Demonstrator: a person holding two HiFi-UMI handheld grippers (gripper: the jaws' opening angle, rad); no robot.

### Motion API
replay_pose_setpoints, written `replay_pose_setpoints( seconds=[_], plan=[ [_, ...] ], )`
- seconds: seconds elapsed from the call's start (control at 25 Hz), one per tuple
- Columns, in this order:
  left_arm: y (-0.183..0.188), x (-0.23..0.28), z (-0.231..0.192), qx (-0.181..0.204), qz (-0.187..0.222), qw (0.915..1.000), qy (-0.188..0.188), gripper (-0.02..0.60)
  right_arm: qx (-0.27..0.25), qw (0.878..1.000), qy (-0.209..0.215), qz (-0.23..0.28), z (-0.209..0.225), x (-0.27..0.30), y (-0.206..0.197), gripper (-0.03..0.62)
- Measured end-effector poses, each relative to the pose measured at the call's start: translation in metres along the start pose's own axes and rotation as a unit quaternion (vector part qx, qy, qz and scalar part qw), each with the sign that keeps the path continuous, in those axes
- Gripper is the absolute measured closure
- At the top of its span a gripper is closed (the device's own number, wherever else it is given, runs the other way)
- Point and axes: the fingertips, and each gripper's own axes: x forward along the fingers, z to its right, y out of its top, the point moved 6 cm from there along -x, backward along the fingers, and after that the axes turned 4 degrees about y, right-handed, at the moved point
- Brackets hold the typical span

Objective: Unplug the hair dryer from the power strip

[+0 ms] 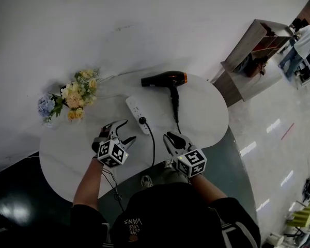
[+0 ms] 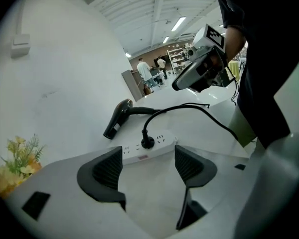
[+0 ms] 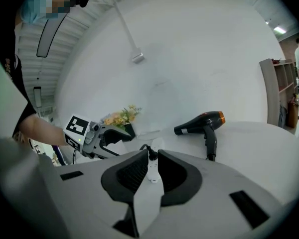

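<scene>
Sitting in the power strip (image 1: 134,109), a black plug (image 1: 142,121); left gripper (image 2: 148,159) jaws spread, right gripper (image 3: 153,158) jaws pressed together.

The power strip (image 1: 134,110) lies near the middle of the bench (image 1: 212,112), with the plug (image 1: 142,121) seated in its near end. The hair dryer (image 1: 165,80) lies behind and to the right of the power strip, apart from it, toward the wall. The flowers (image 1: 75,94) sit at the bench's left edge. The cord (image 1: 153,146) runs from the plug toward the near edge, passing between the left claw (image 1: 128,130) and the right claw (image 1: 168,136). It seems to loop back to the hair dryer's handle. A shelf unit (image 1: 253,50) stands on the floor to the right.
</scene>
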Motion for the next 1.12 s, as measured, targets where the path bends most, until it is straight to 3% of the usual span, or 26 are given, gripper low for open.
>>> replay_pose_setpoints(
  seconds=[0.2, 0.32, 0.44, 0.68, 1.12],
  plan=[
    [-0.009, 0.023, -0.010, 0.013, -0.021, 0.9996, -0.016, 0.244, -0.024, 0.999, 0.028, -0.025, 0.021, 0.029, -0.004, 0.535],
    [-0.013, 0.033, -0.015, 0.015, -0.032, 0.9990, -0.026, 0.238, -0.030, 0.997, 0.046, -0.045, 0.026, 0.046, -0.005, 0.462],
    [-0.017, 0.044, -0.019, 0.024, -0.041, 0.9982, -0.037, 0.236, -0.048, 0.994, 0.065, -0.072, 0.031, 0.063, -0.010, 0.430],
    [-0.022, 0.066, -0.025, 0.072, -0.064, 0.9934, -0.062, 0.230, -0.086, 0.985, 0.106, -0.107, 0.034, 0.092, -0.019, 0.399],
    [-0.023, 0.093, -0.032, 0.182, -0.074, 0.9716, -0.132, 0.227, -0.203, 0.950, 0.210, -0.113, 0.028, 0.135, -0.007, 0.399]
  ],
)
